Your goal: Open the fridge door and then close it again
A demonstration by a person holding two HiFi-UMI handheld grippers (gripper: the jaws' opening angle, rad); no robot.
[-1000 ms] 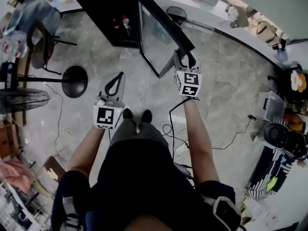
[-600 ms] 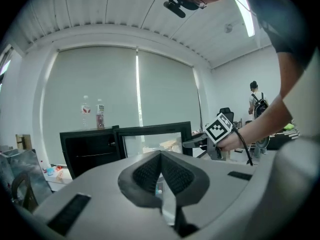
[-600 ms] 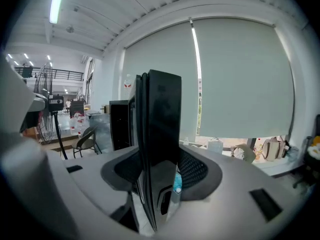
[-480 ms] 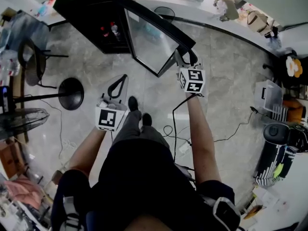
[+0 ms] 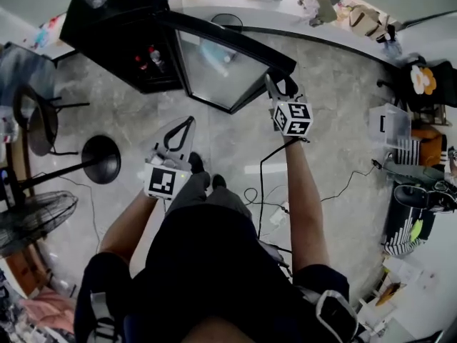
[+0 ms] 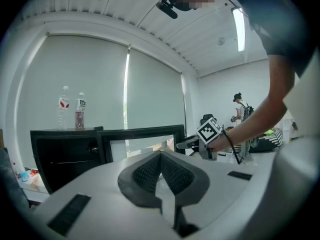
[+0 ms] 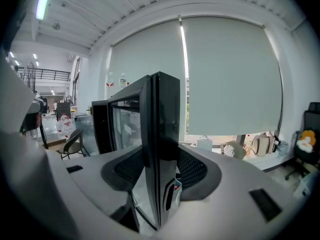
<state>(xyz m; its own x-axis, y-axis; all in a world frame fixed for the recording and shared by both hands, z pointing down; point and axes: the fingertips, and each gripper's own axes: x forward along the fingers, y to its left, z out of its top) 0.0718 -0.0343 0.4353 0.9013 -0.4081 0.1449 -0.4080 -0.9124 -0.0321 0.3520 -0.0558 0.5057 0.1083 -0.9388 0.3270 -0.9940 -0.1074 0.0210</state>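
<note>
The black fridge stands at the top left of the head view, its glass door swung out to the right. My right gripper is shut on the door's free edge. In the right gripper view that black edge stands upright between the pads, with the fridge body behind on the left. My left gripper hangs shut and empty over the floor, left of the door. The left gripper view shows its closed jaws in front of the fridge and door, and the right gripper's marker cube.
Two bottles stand on the fridge top. A round-based stand and a fan are on the left. A cable lies on the floor by my feet. A cluttered counter runs behind, with boxes and bags at the right.
The right gripper has moved right with the door edge, and the door looks swung wider from the fridge. The left gripper has drifted along, still shut.
</note>
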